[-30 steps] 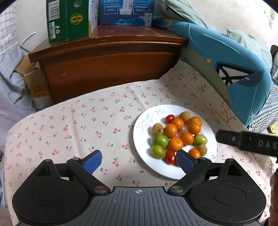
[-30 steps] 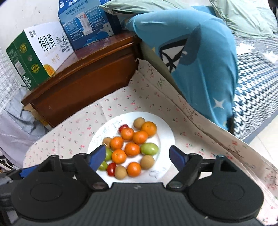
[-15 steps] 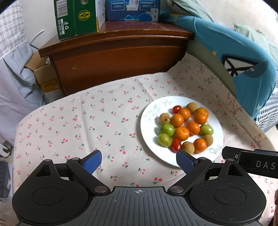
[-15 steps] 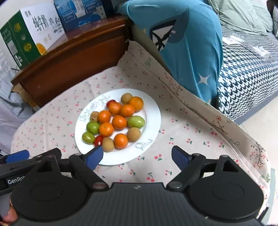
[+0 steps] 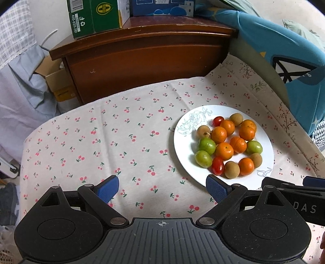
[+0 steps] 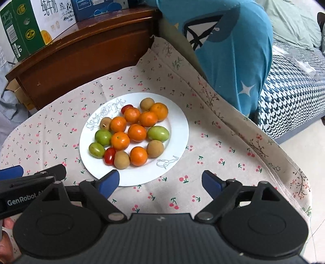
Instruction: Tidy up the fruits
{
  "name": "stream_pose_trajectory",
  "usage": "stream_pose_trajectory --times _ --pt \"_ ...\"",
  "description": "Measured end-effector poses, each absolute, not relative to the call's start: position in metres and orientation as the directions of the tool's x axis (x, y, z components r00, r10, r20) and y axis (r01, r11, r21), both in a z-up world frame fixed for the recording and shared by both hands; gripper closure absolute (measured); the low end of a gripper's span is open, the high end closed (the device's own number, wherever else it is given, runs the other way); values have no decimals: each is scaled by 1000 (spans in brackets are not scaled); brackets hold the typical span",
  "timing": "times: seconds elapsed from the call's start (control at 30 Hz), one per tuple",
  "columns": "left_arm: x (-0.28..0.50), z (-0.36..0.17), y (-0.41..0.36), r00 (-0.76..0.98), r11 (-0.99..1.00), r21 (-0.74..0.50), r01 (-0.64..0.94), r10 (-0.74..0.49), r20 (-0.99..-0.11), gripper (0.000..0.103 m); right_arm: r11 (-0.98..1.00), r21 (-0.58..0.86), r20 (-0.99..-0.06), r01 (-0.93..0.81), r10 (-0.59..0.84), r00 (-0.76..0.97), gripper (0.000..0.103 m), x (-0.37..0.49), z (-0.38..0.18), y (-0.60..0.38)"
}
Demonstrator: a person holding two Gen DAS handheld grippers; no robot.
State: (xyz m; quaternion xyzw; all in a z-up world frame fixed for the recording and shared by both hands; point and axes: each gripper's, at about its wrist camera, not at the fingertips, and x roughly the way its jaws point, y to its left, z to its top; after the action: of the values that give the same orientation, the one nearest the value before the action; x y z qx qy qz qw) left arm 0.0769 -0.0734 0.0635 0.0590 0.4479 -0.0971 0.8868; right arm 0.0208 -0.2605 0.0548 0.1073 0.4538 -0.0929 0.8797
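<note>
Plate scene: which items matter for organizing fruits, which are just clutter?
Job:
white plate
oranges
green plums
cherry tomatoes
brown longans

Clutter:
cherry-print tablecloth
wooden cabinet
green carton
blue pillow

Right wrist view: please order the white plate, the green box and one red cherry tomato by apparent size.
1. White plate, largest.
2. Green box, though it stands farther back and is partly cropped, so unsure.
3. Cherry tomato, smallest.
</note>
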Motion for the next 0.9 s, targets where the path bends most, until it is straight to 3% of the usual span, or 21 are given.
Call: stream_pose_trajectory --times 0.9 --pt "82 56 -76 576 972 62 226 -82 -813 9 963 70 -829 259 -88 553 15 28 49 -258"
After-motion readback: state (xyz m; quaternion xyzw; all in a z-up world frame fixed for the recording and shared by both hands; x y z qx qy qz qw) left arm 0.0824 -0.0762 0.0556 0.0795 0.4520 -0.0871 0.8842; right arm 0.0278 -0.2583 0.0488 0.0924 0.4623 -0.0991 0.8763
